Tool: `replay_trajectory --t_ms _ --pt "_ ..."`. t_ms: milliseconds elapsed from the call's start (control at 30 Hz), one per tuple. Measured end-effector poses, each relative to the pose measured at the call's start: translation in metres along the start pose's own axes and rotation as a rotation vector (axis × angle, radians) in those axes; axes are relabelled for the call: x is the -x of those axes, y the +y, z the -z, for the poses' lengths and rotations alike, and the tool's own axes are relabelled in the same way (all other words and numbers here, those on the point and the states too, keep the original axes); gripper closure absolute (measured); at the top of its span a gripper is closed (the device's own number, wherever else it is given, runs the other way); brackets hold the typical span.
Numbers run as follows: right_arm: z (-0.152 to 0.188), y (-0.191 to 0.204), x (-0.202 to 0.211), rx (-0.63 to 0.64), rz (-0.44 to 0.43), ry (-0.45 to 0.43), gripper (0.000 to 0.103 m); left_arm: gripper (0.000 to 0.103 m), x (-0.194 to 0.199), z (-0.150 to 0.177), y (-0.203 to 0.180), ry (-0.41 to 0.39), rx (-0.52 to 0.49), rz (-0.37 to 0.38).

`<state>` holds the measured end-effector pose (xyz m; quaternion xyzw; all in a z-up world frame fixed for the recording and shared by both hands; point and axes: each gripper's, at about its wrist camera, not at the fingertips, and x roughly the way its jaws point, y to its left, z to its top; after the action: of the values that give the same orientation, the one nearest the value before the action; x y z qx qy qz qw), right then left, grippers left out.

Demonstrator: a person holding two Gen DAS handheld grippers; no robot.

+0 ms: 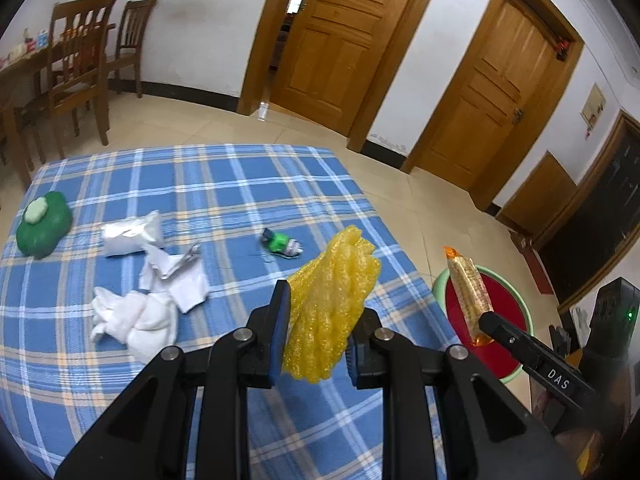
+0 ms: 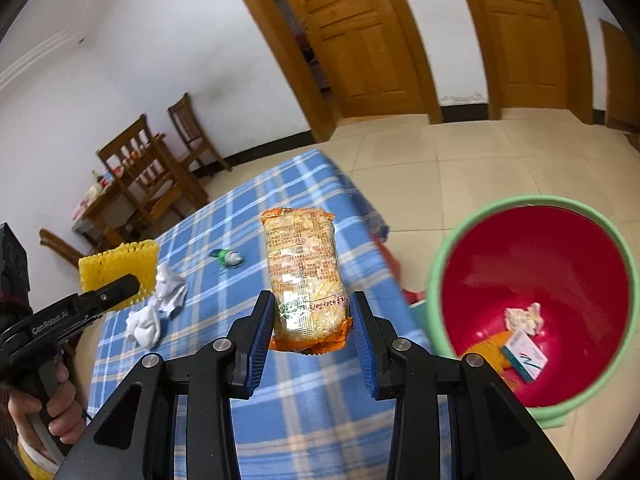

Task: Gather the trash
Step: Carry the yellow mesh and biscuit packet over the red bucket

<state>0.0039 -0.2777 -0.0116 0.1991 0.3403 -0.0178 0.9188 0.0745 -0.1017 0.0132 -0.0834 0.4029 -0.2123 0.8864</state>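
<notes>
Trash rides in both grippers above the checked table (image 1: 120, 184): left gripper (image 1: 316, 344) is clamped on yellow foam netting (image 1: 332, 304), right gripper (image 2: 312, 332) on an upright noodle packet (image 2: 304, 272). The red bin (image 2: 536, 248) stands on the floor off the table's right edge, nearer the right hand, just right of its packet.

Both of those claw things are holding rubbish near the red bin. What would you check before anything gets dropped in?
1. Left gripper pinches the yellow foam net firmly: ok.
2. Right gripper clamps the noodle packet: ok.
3. Red bin open, with room inside: ok; only a paper wad, a small box and something orange lie at its bottom.
4. Noodle packet directly above the bin mouth: not ok in the right wrist view; the bin sits off to the right.
5. Foam net above the bin: not ok; it hangs over the checked tablecloth.
6. Table cleared: not ok; white tissues remain.
</notes>
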Motion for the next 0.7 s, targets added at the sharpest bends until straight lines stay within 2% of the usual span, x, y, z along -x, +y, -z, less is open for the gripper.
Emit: replay_trajectory --t_ms 367,700 --pt "0.005 -0.058 0.031 -0.112 0.085 -0.051 0.064 0.079 -0.022 0.005 -0.052 0.053 -0.094 0.049" --pt "0.015 -0.103 0.043 -0.212 0.141 -0.058 0.063 0.079 -0.044 0.013 -0.096 0.108 -0.177 0.083"
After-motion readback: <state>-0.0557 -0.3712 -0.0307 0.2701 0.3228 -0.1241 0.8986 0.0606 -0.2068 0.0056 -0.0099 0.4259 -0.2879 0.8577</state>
